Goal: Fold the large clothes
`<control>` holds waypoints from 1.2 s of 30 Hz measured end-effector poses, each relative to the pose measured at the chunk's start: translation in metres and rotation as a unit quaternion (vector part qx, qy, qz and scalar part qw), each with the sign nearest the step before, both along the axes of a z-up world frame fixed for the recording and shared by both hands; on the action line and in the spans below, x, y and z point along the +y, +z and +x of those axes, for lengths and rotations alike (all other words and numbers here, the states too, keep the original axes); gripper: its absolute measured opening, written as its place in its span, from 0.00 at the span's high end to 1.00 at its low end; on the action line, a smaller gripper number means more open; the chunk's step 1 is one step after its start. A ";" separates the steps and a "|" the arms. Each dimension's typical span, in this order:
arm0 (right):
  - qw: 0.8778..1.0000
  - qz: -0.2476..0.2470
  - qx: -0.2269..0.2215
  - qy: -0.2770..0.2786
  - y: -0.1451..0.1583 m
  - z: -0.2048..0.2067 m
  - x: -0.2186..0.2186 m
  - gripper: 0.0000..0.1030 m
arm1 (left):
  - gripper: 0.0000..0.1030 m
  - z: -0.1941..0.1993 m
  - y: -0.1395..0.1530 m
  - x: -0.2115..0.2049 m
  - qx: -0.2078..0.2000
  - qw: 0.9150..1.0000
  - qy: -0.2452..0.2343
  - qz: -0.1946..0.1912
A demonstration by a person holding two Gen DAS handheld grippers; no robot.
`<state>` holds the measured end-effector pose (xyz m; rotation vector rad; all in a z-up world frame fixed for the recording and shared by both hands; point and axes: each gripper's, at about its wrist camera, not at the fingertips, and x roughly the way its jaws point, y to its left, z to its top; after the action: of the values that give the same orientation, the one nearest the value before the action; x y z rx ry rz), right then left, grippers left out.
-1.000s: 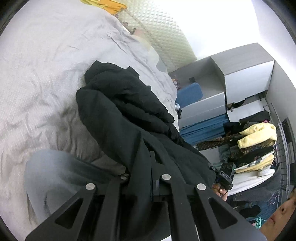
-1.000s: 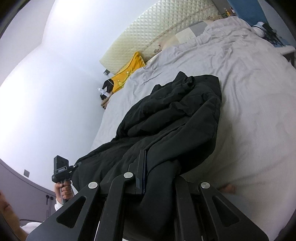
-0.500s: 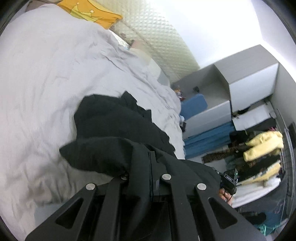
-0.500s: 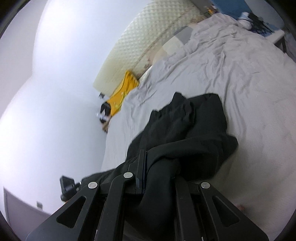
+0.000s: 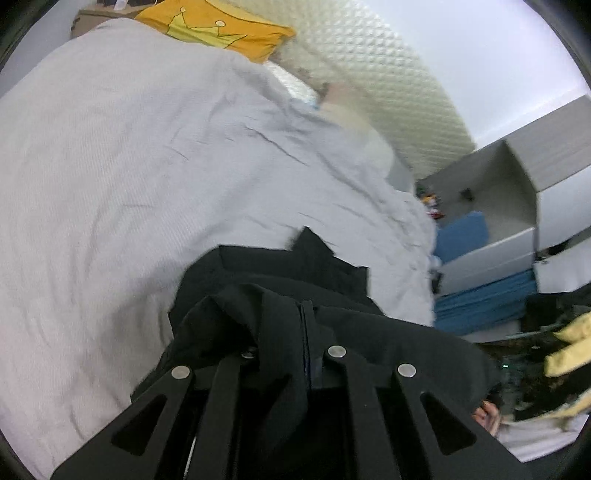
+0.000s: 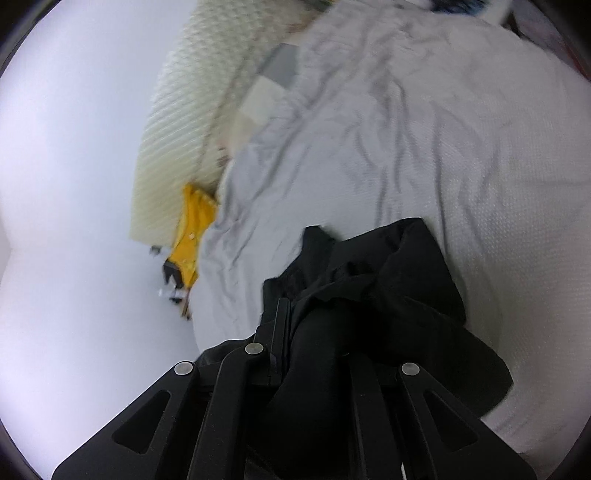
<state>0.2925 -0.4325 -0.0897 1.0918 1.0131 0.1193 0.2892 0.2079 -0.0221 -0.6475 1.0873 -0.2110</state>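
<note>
The bed (image 5: 129, 155), spread with a wrinkled pale grey cover, fills most of both wrist views. Behind it stands a cream quilted headboard (image 5: 373, 74) against a white wall. To the right in the left wrist view are grey and white cabinets (image 5: 517, 206) with blue cloth stacked in and under them, and blurred clothing, some of it yellow, at the far right edge.

The black garment (image 5: 295, 280) lies bunched on the near part of the bed cover and runs up into both tools. In the right wrist view the same garment (image 6: 388, 295) is heaped in thick folds right at the fingers and spills down over the gripper's right side.

The left hand-held gripper (image 5: 304, 332) is clenched on a fold of the black cloth, its fingers all but together with the fabric pinched between them. The right hand-held gripper (image 6: 286, 325) is likewise clamped tight on the garment, cloth draped across its fingers.

An orange-yellow pillow (image 5: 218, 29) with a crown drawing lies at the head of the bed, well apart from the garment. Part of a person's hand (image 5: 487, 417) shows at the garment's lower right edge in the left view.
</note>
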 end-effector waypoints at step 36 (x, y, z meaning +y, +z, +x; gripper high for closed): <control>0.999 0.008 0.008 0.047 -0.020 0.010 -0.028 0.13 | 0.48 0.002 -0.036 0.024 0.032 0.999 -0.030 -0.029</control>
<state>0.3024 -0.4603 -0.1102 1.0605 1.0797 0.1962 0.2908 0.2320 -0.0580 -0.6772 1.1662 -0.2758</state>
